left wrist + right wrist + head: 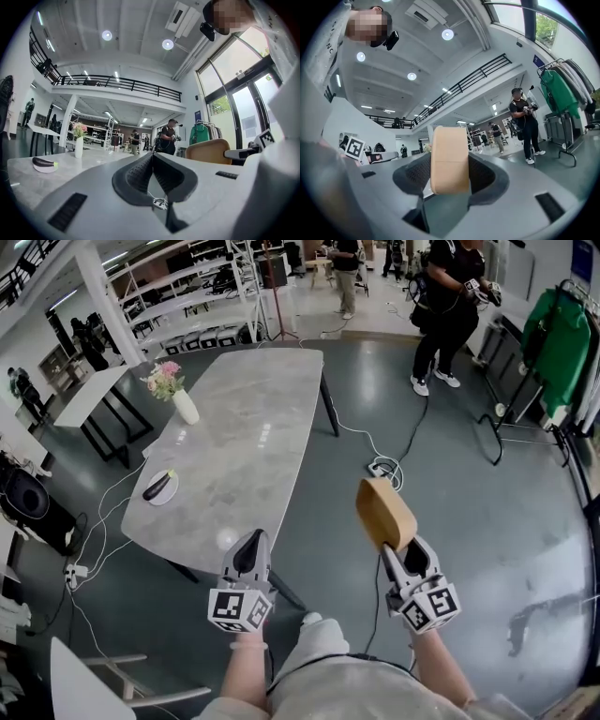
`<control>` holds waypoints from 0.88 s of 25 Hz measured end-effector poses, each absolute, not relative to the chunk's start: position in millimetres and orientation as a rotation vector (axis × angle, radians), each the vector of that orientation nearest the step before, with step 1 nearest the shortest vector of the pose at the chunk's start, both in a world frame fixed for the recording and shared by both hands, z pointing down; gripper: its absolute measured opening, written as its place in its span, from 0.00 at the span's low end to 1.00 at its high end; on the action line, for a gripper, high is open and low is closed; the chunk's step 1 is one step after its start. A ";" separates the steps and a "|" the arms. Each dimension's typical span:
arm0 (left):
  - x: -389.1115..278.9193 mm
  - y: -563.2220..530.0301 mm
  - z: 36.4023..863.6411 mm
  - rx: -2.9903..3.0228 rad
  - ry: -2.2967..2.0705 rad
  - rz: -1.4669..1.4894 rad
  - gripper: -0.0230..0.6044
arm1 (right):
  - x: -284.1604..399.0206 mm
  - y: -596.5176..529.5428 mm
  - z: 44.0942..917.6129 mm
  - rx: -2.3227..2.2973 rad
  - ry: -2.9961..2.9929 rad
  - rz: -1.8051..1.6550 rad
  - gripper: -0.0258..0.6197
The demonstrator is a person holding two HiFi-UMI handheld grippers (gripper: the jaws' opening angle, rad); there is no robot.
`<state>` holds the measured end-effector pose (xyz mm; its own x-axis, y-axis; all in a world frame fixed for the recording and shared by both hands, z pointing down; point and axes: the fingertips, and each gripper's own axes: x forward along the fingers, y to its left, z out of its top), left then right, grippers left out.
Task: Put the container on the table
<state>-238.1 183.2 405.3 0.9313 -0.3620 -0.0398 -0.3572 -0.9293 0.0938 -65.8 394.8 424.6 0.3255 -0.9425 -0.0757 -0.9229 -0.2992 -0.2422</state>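
Two handheld grippers reach out ahead of us. Our right gripper (405, 551) is clenched on a tan, oval, smooth-sided container (384, 512), held in the air over the grey floor (469, 502), just off the right edge of the long grey marble table (253, 418). Our left gripper (251, 540) has its jaws pressed together on nothing, at the table's near edge. A white vase of pink flowers (184, 401) and a white plate with a dark aubergine (161, 487) hug the left edge, with broad bare stone beside them.
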 end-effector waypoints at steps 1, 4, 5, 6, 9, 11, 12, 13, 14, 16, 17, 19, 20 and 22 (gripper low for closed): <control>-235.8 179.8 405.7 3.003 -0.560 -0.084 0.04 | -63.6 392.2 426.4 -2.351 1.688 -0.123 0.40; -224.6 169.3 407.4 2.997 -0.565 -0.085 0.04 | -51.9 382.9 429.5 -2.348 1.685 -0.137 0.40; -219.2 165.1 407.2 2.996 -0.569 -0.089 0.04 | -46.4 378.9 428.9 -2.346 1.690 -0.134 0.40; -213.6 160.6 406.5 2.995 -0.571 -0.093 0.04 | -41.0 374.7 427.5 -2.344 1.695 -0.129 0.40; -197.5 147.0 404.8 2.996 -0.567 -0.096 0.04 | -24.5 361.2 422.6 -2.341 1.696 -0.119 0.40; -184.0 135.7 404.1 2.995 -0.564 -0.095 0.04 | -10.3 350.3 421.9 -2.341 1.690 -0.119 0.40; -176.6 129.7 404.1 2.995 -0.563 -0.094 0.04 | -2.4 344.7 422.5 -2.343 1.687 -0.122 0.40; -169.3 123.5 404.0 2.995 -0.563 -0.093 0.04 | 5.7 338.7 423.2 -2.343 1.683 -0.125 0.40; -162.1 116.8 403.7 2.996 -0.564 -0.092 0.04 | 13.8 331.9 423.7 -2.341 1.680 -0.129 0.40; -148.3 102.3 402.3 2.995 -0.569 -0.090 0.04 | 28.5 316.3 424.1 -2.334 1.680 -0.139 0.40; -141.2 95.4 402.1 2.994 -0.570 -0.086 0.04 | 35.2 308.6 424.3 -2.333 1.684 -0.144 0.40; -127.4 81.7 403.7 2.993 -0.572 -0.078 0.04 | 48.4 293.5 425.2 -2.333 1.695 -0.152 0.40; -121.0 74.2 404.7 2.990 -0.578 -0.076 0.04 | 54.7 285.6 425.7 -2.331 1.701 -0.156 0.40; -108.7 59.7 406.1 2.981 -0.588 -0.076 0.04 | 66.5 270.2 426.3 -2.325 1.717 -0.162 0.40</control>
